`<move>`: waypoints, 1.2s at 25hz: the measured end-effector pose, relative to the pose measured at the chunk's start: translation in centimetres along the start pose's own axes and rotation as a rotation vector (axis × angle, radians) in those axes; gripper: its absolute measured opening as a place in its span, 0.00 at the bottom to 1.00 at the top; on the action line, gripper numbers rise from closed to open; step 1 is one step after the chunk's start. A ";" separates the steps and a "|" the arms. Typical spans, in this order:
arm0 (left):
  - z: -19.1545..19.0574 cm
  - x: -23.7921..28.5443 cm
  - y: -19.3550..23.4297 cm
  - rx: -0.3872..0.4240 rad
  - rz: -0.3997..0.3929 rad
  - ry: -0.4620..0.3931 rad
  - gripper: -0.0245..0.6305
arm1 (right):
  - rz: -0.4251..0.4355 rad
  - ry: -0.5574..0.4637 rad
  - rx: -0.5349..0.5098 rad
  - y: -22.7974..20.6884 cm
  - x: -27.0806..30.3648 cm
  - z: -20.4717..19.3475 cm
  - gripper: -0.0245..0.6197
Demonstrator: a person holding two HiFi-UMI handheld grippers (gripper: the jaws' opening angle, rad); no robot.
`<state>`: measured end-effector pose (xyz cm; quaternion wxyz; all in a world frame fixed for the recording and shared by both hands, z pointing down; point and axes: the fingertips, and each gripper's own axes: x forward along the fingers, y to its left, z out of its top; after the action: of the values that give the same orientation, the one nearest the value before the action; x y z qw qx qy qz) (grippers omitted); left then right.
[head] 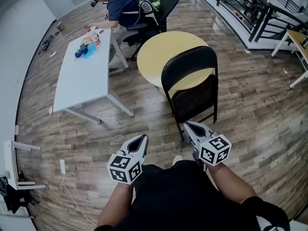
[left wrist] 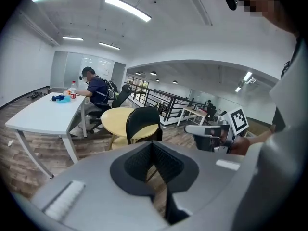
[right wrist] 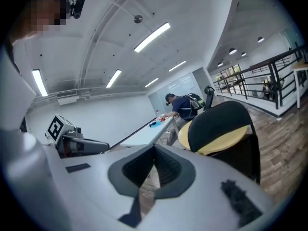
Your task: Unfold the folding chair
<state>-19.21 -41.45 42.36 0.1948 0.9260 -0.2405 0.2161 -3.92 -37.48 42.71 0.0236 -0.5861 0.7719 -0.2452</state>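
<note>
A person stands on a wood-plank floor, seen from above, with a two-jaw gripper in each hand. The black folding chair (head: 189, 67) stands upright directly ahead, its back to a round yellow table (head: 156, 52) just behind it. The chair looks folded: its seat panel (head: 195, 100) hangs nearly flat against the frame below the curved backrest.

The left gripper (head: 142, 140) is held low and to the left of the chair, apart from it. Its jaws are pressed together with nothing between them. The right gripper (head: 188, 126) is near the foot of the chair, and its jaws are likewise closed and empty. From above its tip seems to overlap the chair's lower leg, but its own view shows the chair off to one side, so it is probably not touching.

A white table (head: 79, 78) stands well off to the left, with another person (head: 120, 6) seated at its far end.

The step in hand appears to be the approach. To do it well, both sets of jaws should open first. One gripper should steady the backrest's top edge. The other should take the seat's front edge and swing it down and forward. The chair needs room from the round table so the rear legs can spread.
</note>
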 end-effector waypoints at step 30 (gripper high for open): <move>5.3 14.0 -6.3 0.195 -0.381 0.100 0.05 | -0.465 -0.118 0.111 -8.3 -10.9 -1.4 0.03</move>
<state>-3.19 -43.83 43.24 0.1532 0.9573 -0.0293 0.2433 6.43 -28.61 44.60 0.0438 -0.7590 0.5989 -0.2515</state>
